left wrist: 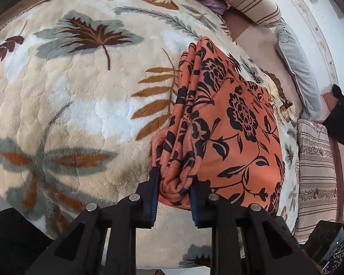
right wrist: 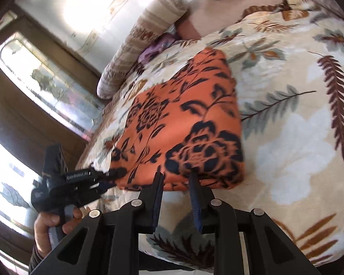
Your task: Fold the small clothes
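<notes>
Where the folded orange floral cloth lies on the leaf-patterned blanket covering the bed, the left gripper has its jaws clenched on the bunched layers at one near corner. Right gripper pinches the cloth's near edge. Striped pillows lie beyond.

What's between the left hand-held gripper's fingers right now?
A bunched edge of the orange floral cloth sits between the left hand-held gripper fingers, clearest in the left wrist view.
</notes>
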The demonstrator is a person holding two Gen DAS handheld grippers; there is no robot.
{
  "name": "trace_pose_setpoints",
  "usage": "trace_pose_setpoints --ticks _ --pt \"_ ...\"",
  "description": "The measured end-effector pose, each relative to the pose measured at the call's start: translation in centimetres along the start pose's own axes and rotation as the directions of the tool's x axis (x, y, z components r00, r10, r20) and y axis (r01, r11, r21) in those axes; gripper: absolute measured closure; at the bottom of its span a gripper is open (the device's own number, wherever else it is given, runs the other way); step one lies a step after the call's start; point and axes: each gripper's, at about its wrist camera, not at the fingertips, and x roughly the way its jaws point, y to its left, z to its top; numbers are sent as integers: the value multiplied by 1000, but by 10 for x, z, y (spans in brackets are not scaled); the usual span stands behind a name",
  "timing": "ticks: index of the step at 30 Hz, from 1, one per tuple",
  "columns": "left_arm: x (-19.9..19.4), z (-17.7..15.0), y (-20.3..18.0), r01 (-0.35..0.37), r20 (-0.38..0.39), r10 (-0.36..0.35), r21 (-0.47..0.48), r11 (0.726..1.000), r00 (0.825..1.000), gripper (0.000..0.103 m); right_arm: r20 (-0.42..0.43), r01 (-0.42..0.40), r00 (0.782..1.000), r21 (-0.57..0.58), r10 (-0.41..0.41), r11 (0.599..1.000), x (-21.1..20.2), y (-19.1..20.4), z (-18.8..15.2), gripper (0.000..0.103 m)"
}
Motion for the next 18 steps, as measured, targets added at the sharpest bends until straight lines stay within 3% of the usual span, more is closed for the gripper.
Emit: trace_pose_setpoints --ticks 6,10,11,12,13,14,16,18 --pt "-1 -6 3 -14 7 14 -14 1000 1000 76 17 -42 999 89 41 995 -8 -21 7 77" --pt "-24 -9 -7 -98 44 96 32 995 994 72 38 -79 996 135 75 988 -17 -27 15 74" --pt "-36 -10 -15 -124 92 118 60 991 989 67 44 -92 995 157 86 983 -22 -31 17 68" --pt "-50 -9 -24 -158 159 142 91 983 977 62 48 -103 994 189 96 977 -24 -36 21 43" --pt "-60 -7 -33 -176 219 148 114 978 964 48 56 -100 994 239 89 966 -28 -44 23 14" --pt "-69 -5 -43 -180 268 138 139 974 954 36 76 -96 994 290 77 952 -33 -53 25 10" --pt "-71 3 -65 -173 313 100 213 962 944 33 91 -112 992 343 85 932 -36 -66 31 10" --pt "-57 12 -82 -177 302 88 281 943 949 33 62 -129 992 375 113 918 -30 -75 43 10"
